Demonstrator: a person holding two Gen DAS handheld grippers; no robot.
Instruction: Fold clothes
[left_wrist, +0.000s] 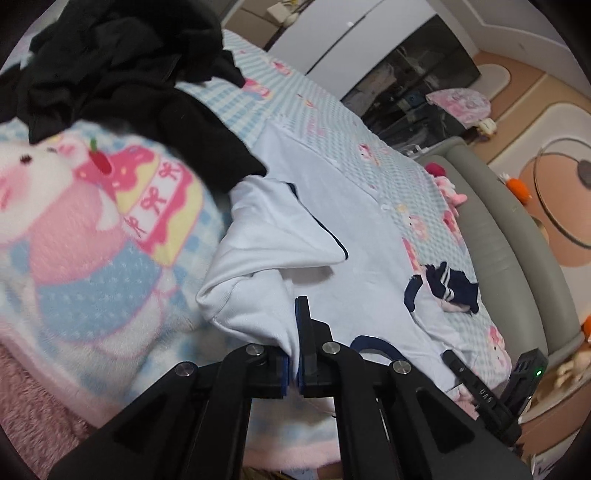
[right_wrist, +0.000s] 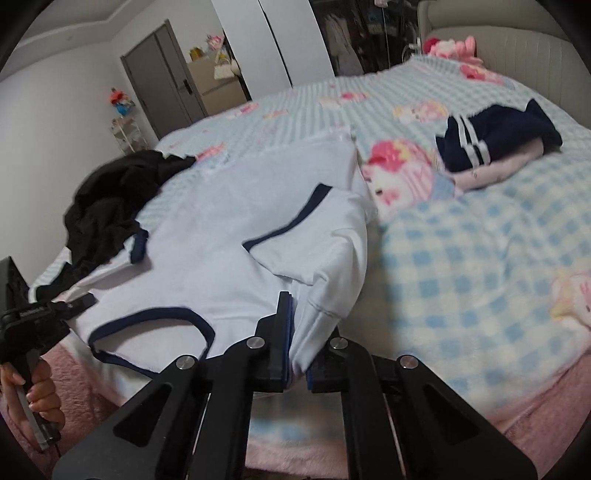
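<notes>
**Soft indoor light, blurred edges**

Both views were evenly lit, with no hard shadows or glare. Fisheye distortion curved the room toward dark corner vignettes. The blanket was smeared by blur on the left, and the checked bedcover looked soft on the right.

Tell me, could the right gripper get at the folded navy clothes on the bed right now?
Probably not yet: the right gripper is shut on the white shirt. The folded navy clothes lie uncovered farther up the bed, so only the shirt hinders it.
</notes>
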